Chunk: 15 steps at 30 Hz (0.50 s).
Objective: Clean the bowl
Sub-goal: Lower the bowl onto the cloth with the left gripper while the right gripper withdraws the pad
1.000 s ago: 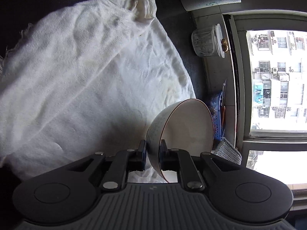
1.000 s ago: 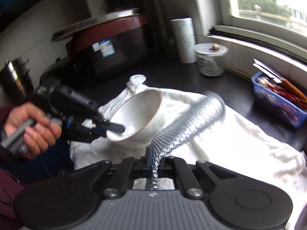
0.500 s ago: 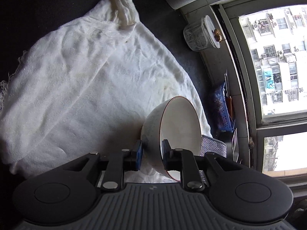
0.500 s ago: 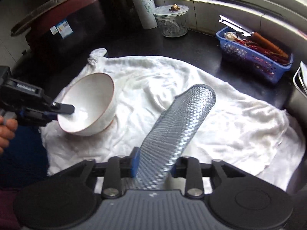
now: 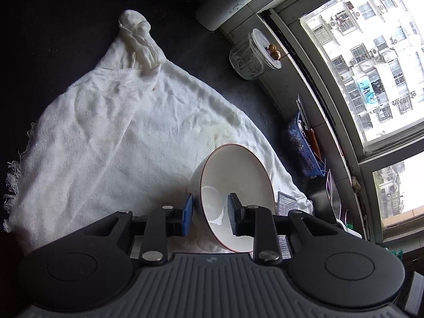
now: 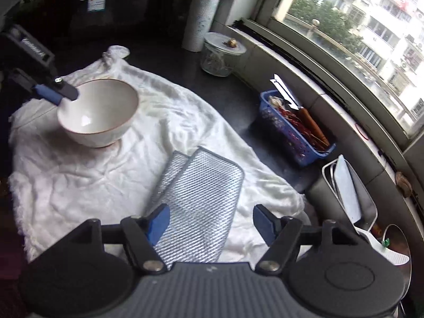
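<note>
The left hand-held gripper (image 5: 210, 213) straddled the rim of the white bowl (image 6: 98, 111), one blue pad outside the wall and the other inside; whether the pads actually pinched the wall could not be told. From the right wrist view the bowl sat upright on the white cloth (image 6: 164, 132), mouth up, its foot touching the fabric; from the left wrist view its opening faced toward the window (image 5: 371, 53). The right hand-held gripper (image 6: 209, 221) stood wide open, its blue pads apart on either side of the silver mesh scrubbing pad (image 6: 201, 198), which lay flat on the cloth with its long axis running away from the gripper. Farther out on the dark counter (image 6: 238, 98) stood a blue basket (image 6: 294, 129), a lidded glass jar (image 6: 220, 55) and a paper roll (image 6: 200, 21).
</note>
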Tool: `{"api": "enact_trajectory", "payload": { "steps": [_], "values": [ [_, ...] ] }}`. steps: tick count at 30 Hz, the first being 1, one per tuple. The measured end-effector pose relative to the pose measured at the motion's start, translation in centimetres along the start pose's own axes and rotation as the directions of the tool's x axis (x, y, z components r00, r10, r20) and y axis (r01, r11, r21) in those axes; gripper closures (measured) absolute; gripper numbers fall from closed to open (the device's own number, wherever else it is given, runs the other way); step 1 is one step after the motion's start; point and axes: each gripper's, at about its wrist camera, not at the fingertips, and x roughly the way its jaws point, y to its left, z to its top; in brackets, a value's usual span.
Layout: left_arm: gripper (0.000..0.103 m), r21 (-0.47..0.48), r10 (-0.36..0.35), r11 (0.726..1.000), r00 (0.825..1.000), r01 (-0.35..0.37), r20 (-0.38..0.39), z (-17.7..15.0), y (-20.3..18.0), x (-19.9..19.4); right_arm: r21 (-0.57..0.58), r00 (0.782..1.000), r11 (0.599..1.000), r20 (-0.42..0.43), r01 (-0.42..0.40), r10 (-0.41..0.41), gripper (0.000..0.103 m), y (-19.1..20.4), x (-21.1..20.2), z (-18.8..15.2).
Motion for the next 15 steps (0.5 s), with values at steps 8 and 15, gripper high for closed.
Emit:
{"api": "enact_trajectory", "payload": {
  "steps": [8, 15],
  "values": [
    [0.077, -0.021, 0.001, 1.000, 1.000, -0.001, 0.008, -1.3, 0.2, -0.5, -0.260, 0.995, 0.962, -0.074, -0.082, 0.065, 0.044, 5.6, 0.8, -3.2],
    [0.077, -0.052, -0.007, 0.999, 1.000, 0.008, 0.017, -2.1, 0.7, -0.8, -0.251, 0.996, 0.966, -0.080, -0.056, 0.037, 0.069, 4.7, 1.3, -3.4]
  ]
}}
